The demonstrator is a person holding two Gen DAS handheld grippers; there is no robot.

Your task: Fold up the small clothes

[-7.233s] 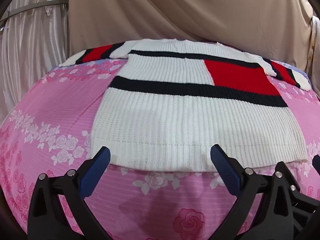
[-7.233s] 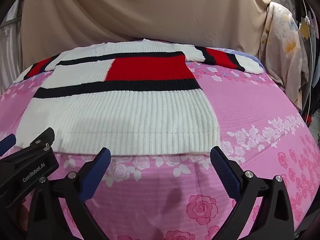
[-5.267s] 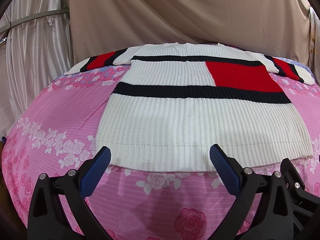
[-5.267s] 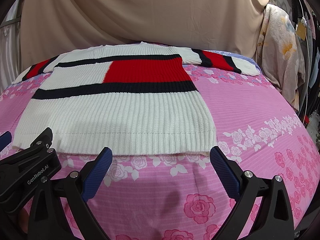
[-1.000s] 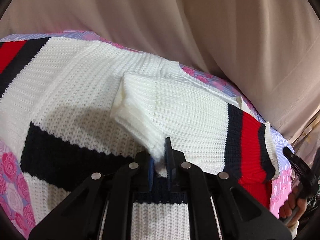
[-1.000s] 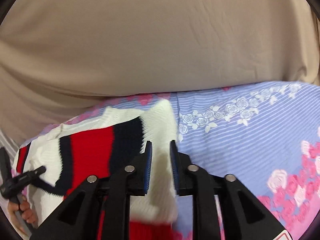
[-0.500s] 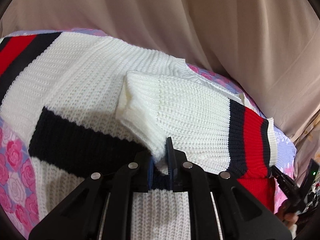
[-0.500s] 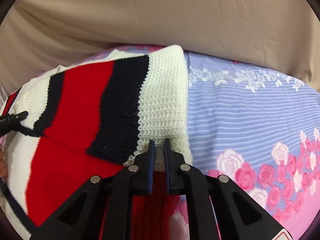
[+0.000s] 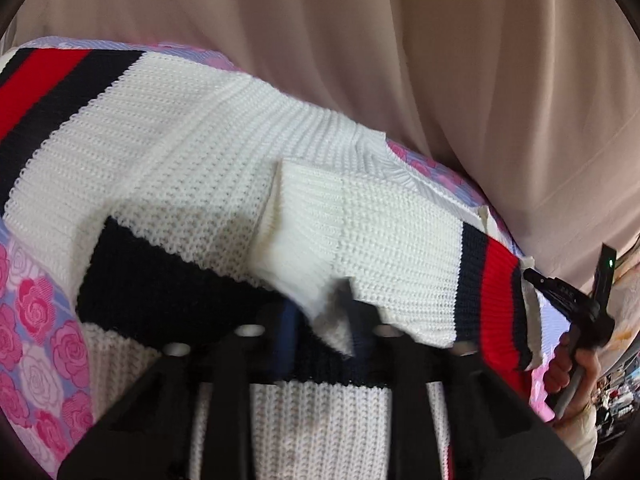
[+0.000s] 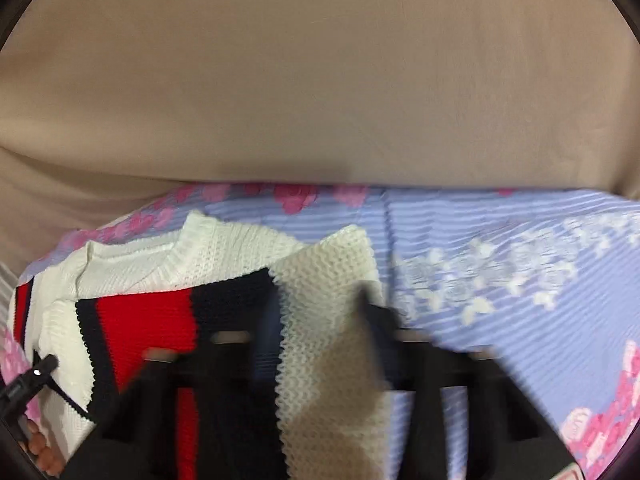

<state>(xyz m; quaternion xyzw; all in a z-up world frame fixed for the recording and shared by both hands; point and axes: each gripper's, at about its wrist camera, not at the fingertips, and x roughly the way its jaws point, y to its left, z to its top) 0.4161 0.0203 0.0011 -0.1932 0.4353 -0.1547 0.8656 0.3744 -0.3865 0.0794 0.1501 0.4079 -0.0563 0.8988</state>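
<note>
My left gripper (image 9: 322, 320) is clamped on a white fold of the sweater (image 9: 168, 168), which lies on the floral bedsheet (image 10: 500, 248). My right gripper (image 10: 320, 320) pinches its striped sleeve cuff (image 10: 328, 280), jaws just closed onto it.

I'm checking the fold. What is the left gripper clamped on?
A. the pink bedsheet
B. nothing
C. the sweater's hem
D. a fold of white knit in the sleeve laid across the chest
D: the left gripper pinches white knit of the sleeve folded over the sweater.
</note>
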